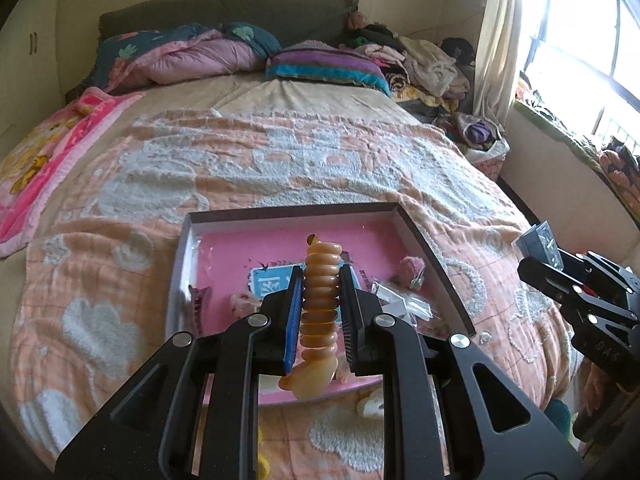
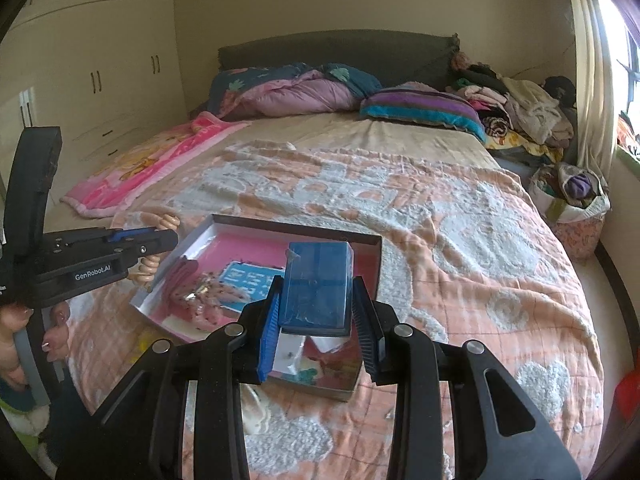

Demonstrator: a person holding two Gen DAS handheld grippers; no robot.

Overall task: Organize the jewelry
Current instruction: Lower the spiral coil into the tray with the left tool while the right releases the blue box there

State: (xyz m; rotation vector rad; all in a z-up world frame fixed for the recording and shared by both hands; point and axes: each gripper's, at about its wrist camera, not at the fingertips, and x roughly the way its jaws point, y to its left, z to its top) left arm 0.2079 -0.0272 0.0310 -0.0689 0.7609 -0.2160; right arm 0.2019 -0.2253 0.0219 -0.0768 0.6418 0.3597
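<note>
My left gripper [image 1: 320,280] is shut on an amber beaded bracelet [image 1: 321,300] and holds it above a shallow box [image 1: 424,240] with a pink lining that lies on the bed. The box holds a dark pink hair clip [image 1: 199,304], a fuzzy pink item [image 1: 412,268] and small clear packets [image 1: 400,300]. My right gripper [image 2: 316,292] is shut on a blue transparent case [image 2: 316,284], held over the same box [image 2: 372,240]. The left gripper [image 2: 160,240] shows at the left of the right wrist view. The right gripper [image 1: 532,268] shows at the right edge of the left wrist view.
The box rests on a peach and white blanket [image 1: 280,160] covering the bed. Pillows and a folded quilt [image 1: 200,56] lie at the headboard. A clothes pile [image 1: 420,60] sits at the far right. A bag [image 2: 576,200] stands beside the bed. A wardrobe [image 2: 80,60] is on the left.
</note>
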